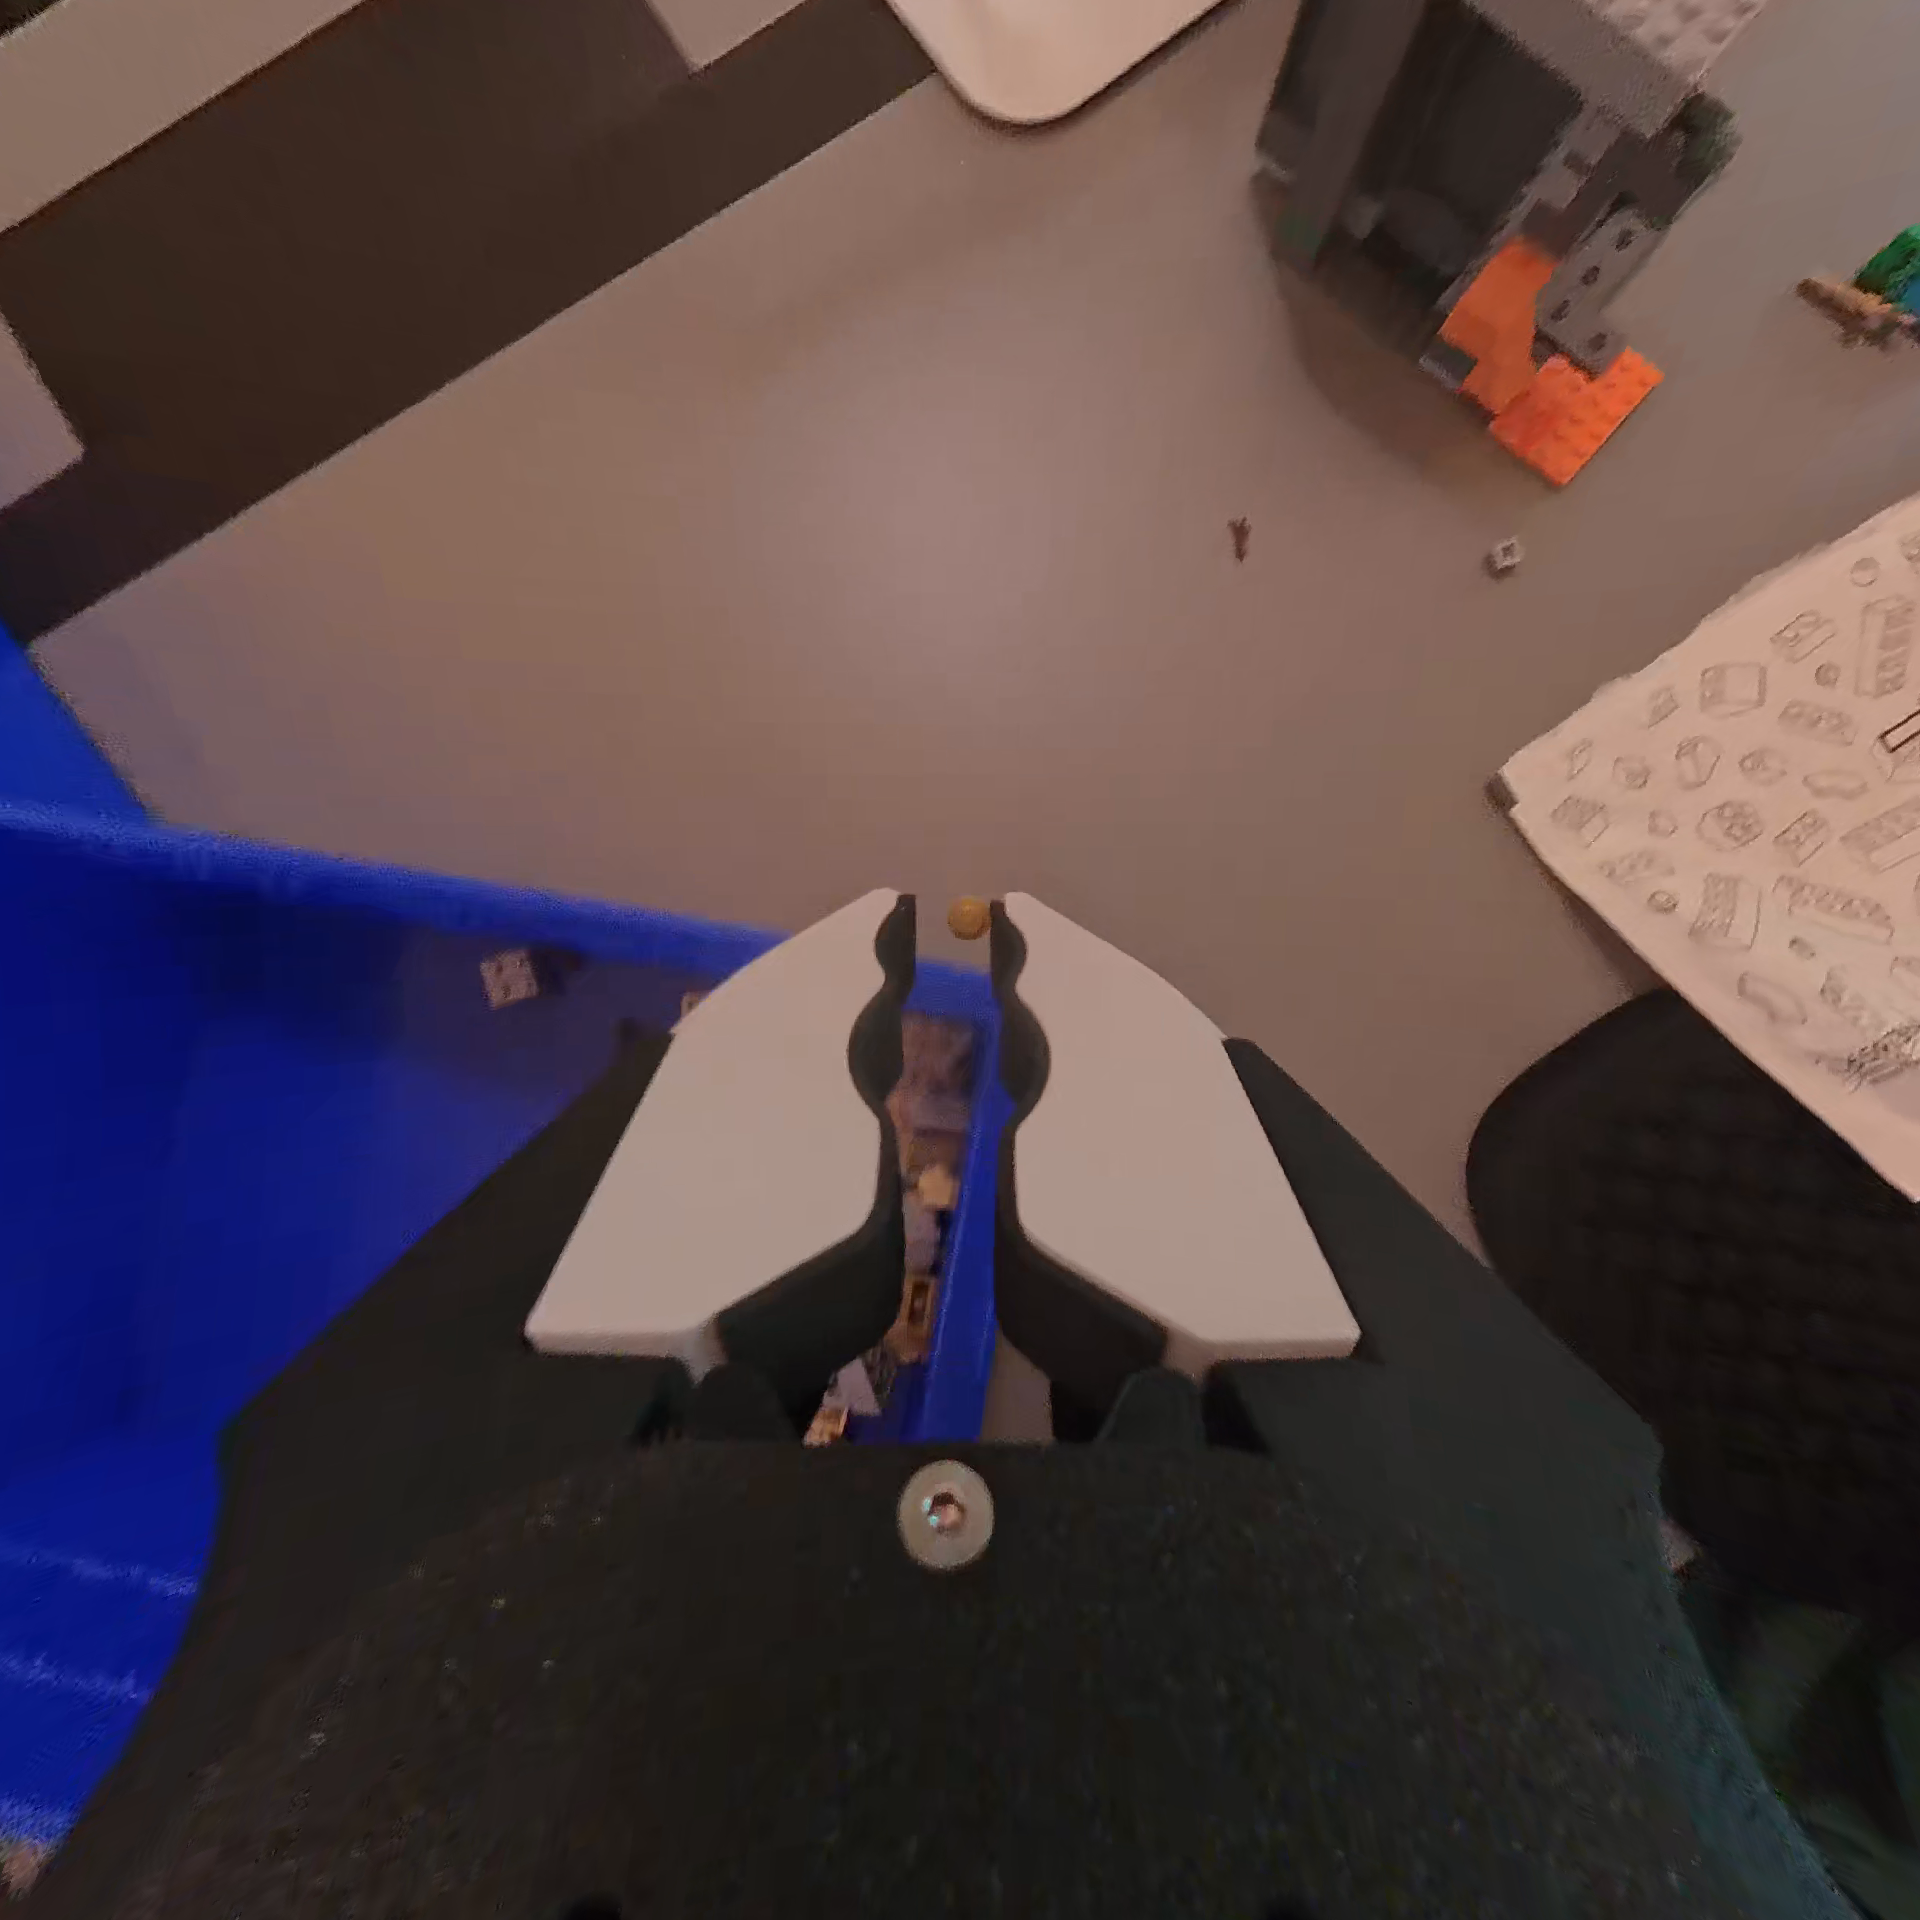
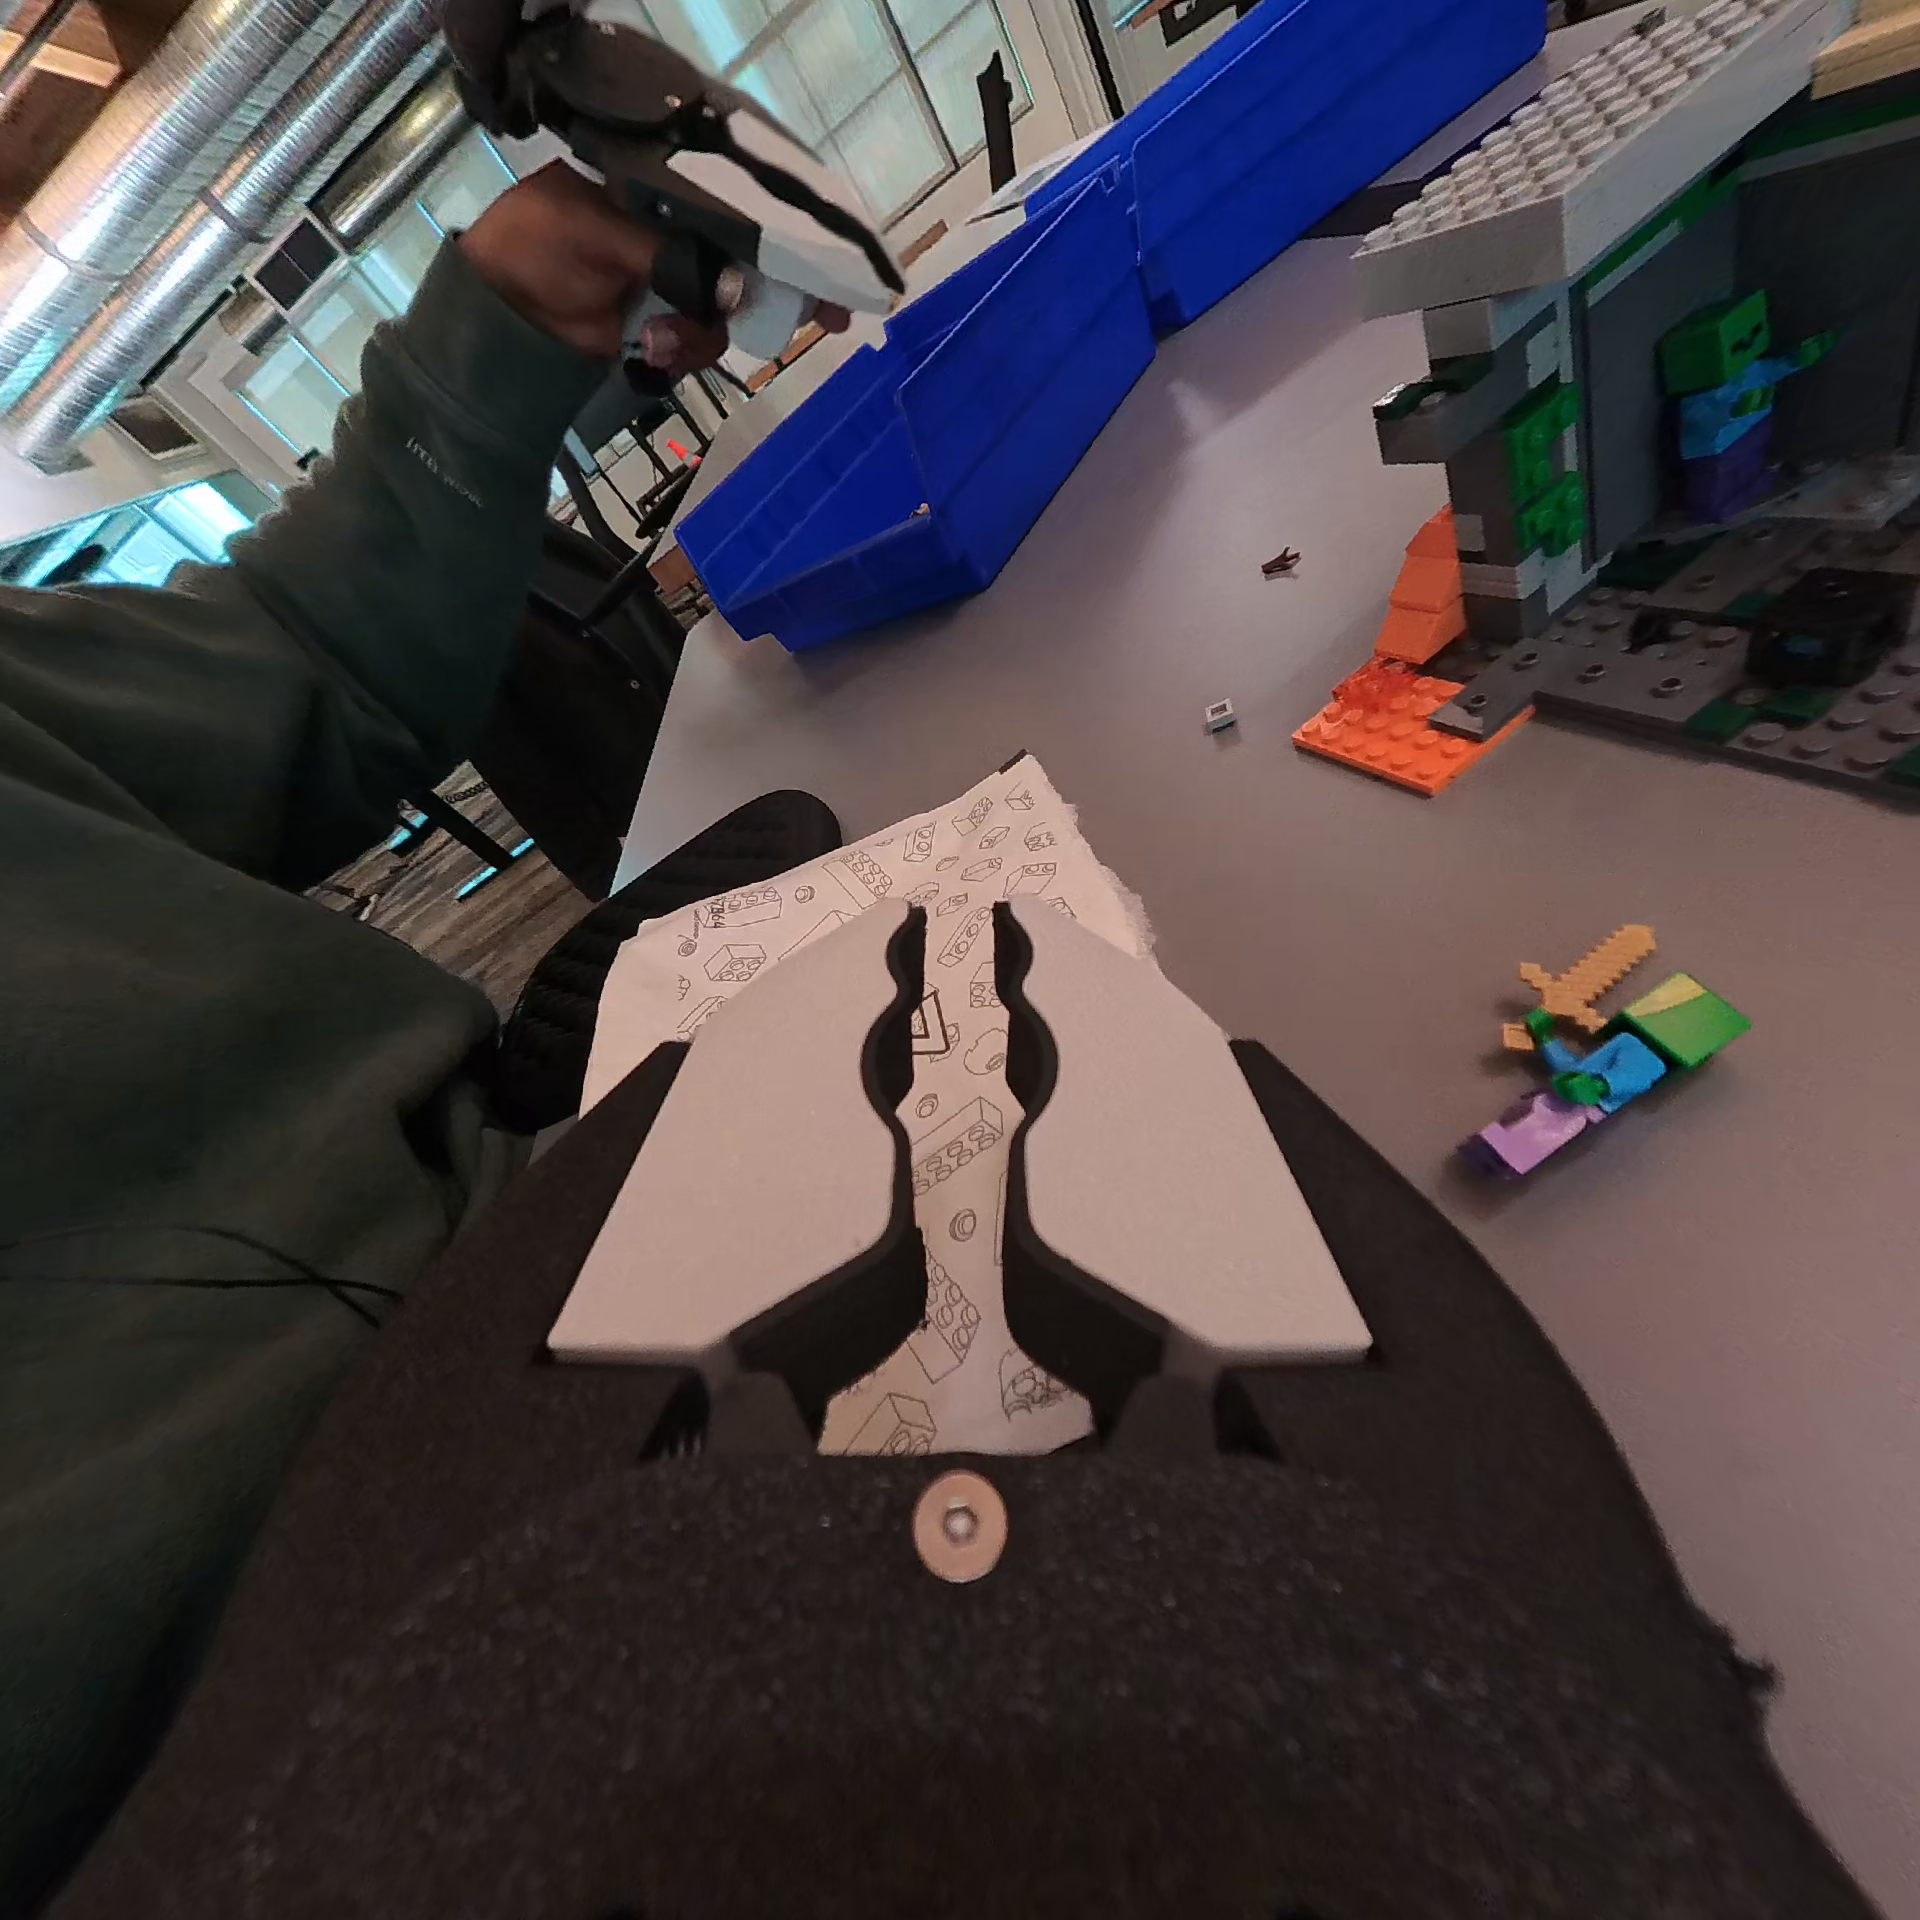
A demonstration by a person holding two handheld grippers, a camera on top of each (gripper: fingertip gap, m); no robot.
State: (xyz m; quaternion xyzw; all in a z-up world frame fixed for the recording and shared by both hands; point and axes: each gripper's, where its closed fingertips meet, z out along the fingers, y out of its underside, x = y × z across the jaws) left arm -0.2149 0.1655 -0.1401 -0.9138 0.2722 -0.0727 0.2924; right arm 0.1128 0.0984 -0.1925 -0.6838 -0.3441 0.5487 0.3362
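While the left gripper (image 1: 954, 914) hangs above the rim of the blue bin (image 1: 312, 1039), a small tan round stud (image 1: 967, 918) sits between its tips, the jaws nearly closed around it; through motion blur I judge it pinched, though contact on both sides is not certain. Below and behind the tips lie loose bricks in the bin; ahead and to the right, well apart, stands the grey-and-orange brick building (image 1: 1496, 260). Risk: so small a piece held only at the tip could slip out and roll on the grey table (image 1: 831, 571).

Right wrist view: the right gripper (image 2: 958, 920) is narrowly parted and empty, over the printed paper sheet (image 2: 935, 862). To its right lies a toppled green-and-blue figure (image 2: 1600, 1060) with a tan sword; the left gripper appears high up, far left. Risk: lowering could snag or crumple the sheet.
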